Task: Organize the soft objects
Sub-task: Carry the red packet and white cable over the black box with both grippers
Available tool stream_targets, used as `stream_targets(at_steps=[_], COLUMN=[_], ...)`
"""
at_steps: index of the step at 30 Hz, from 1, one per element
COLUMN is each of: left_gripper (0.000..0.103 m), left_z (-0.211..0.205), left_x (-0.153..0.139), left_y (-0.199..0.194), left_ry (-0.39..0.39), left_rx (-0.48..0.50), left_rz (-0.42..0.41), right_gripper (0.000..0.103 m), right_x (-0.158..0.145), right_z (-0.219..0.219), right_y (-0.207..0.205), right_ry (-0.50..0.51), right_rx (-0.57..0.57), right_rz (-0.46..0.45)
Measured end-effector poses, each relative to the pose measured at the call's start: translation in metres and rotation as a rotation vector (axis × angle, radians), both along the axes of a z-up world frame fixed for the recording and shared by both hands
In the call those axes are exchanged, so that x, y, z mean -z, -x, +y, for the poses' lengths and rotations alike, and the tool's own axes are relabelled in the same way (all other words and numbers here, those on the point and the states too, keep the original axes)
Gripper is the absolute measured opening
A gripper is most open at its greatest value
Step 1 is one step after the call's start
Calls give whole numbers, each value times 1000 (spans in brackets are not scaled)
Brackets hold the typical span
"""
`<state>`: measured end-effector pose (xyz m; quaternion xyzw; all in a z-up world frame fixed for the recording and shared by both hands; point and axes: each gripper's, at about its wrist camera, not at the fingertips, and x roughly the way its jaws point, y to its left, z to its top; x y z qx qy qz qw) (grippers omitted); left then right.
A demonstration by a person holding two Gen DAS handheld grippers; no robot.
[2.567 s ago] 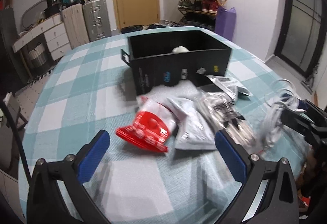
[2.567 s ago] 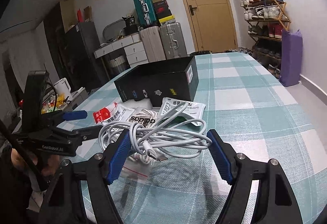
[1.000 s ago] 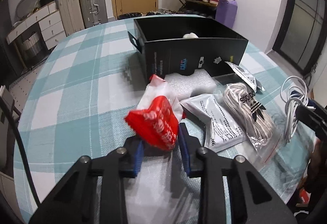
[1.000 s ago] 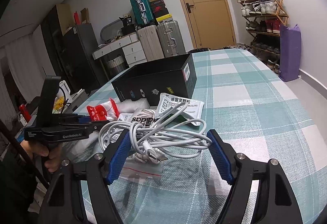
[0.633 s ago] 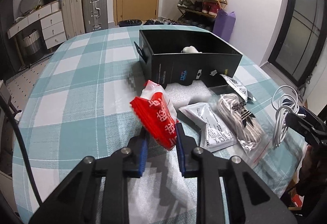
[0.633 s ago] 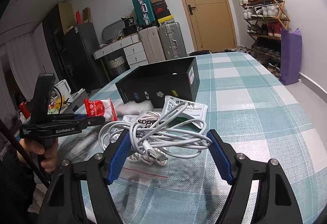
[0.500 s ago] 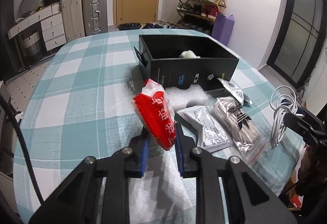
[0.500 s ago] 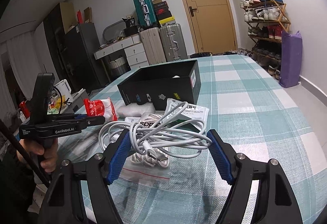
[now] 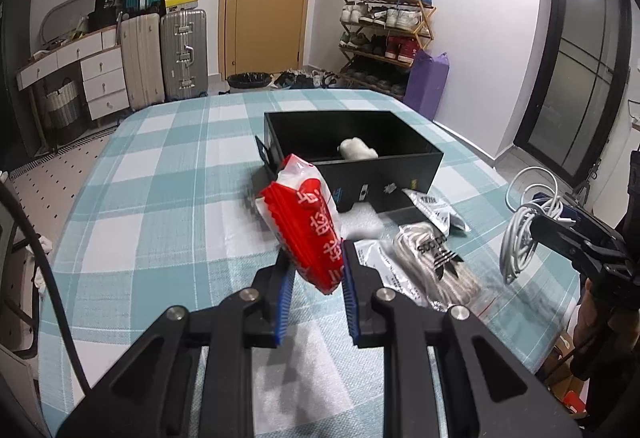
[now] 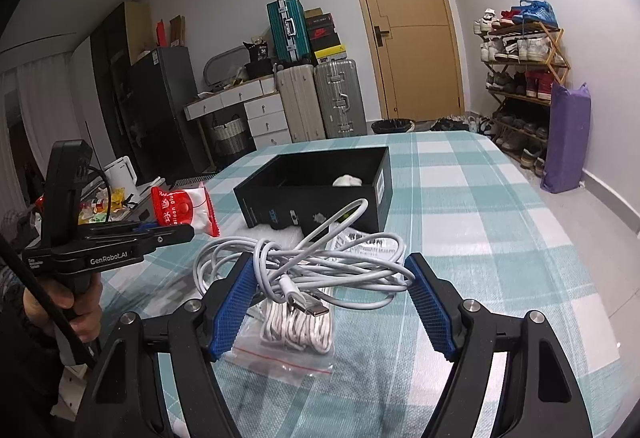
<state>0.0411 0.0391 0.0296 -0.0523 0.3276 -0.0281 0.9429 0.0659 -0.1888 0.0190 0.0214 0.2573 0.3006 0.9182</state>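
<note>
My left gripper (image 9: 314, 258) is shut on a red and white packet (image 9: 306, 220) and holds it above the checked table, in front of an open black box (image 9: 352, 158). The packet also shows in the right wrist view (image 10: 182, 210), as does the box (image 10: 316, 194), which holds a white soft lump (image 10: 347, 180). My right gripper (image 10: 330, 278) holds a coil of white cable (image 10: 308, 262) between its wide-set fingers, lifted above the table; the coil hangs from it in the left wrist view (image 9: 524, 230).
On the table in front of the box lie a clear bag of white laces (image 9: 436, 266), a silver sachet (image 9: 434, 208), a white sachet (image 9: 374, 254) and foam wrap (image 9: 360, 226). The table edge (image 9: 532, 318) is near on the right.
My left gripper closed on the red packet and lifted it up off the table, toward the box. My right gripper with the cable coil has risen slightly.
</note>
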Motion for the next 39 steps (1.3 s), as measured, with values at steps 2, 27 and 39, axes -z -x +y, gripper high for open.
stream_targets(at_steps=[2,27,39], left_gripper=[20,20,20], left_z=[0,-14,-20], left_x=[-4,-49,-57], left_y=[0,-25,-61], left_ry=[0,-23,-40], left_rx=[0,50,67], left_rz=[-9,-107,-112], right_gripper=[76,76,76], right_x=[-3,-56,-74], right_z=[0,28,37], right_y=[-3,-51,-89], right_ry=[-7,40,60], right_rx=[4,-24,-21], right_rz=[-1,-48,-58])
